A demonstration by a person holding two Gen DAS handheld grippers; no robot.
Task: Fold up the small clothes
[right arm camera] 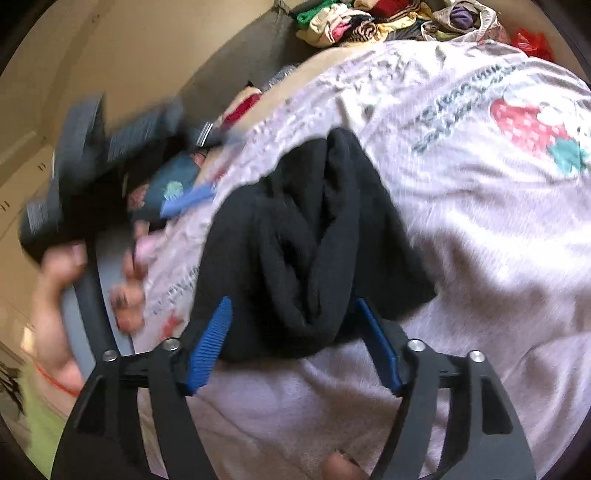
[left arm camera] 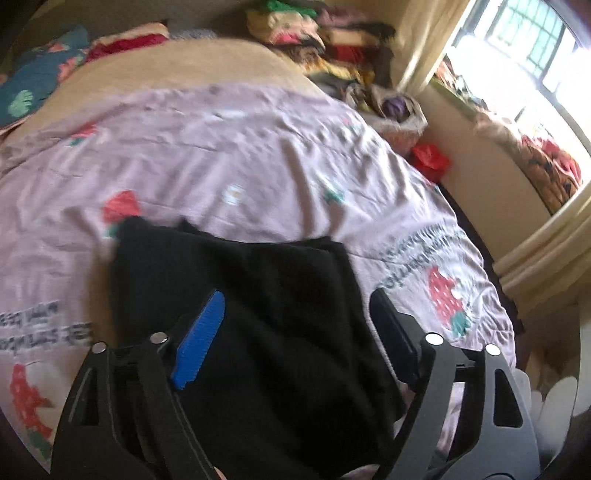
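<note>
Left wrist view first: the left gripper [left arm camera: 295,325] has its fingers spread wide, and the black garment [left arm camera: 236,302] lies between them and runs out ahead of the tips onto the pink strawberry bedsheet [left arm camera: 258,147]. The blue pad [left arm camera: 201,341] sits over the cloth, but I can't see either pad actually pinching it, so to me it looks let go. The garment looks fairly flat here, a rough dark rectangle on the bed. Well beyond the fingertips there's a pile of clothes [left arm camera: 317,33] by the wall.

Right wrist view: the right gripper [right arm camera: 295,339] is spread too, both blue pads standing either side of the near end of the black garment, which is bunched into ridges just ahead of the fingers. Off to the left of the fingers, the other gripper and a hand [right arm camera: 62,295] holding it show up, blurry.

My read: this is the release after laying a fold down, not a grab. Next move probably calls for picking a fresh edge or corner, closing on one layer only, and flattening those ridges before folding again.
</note>
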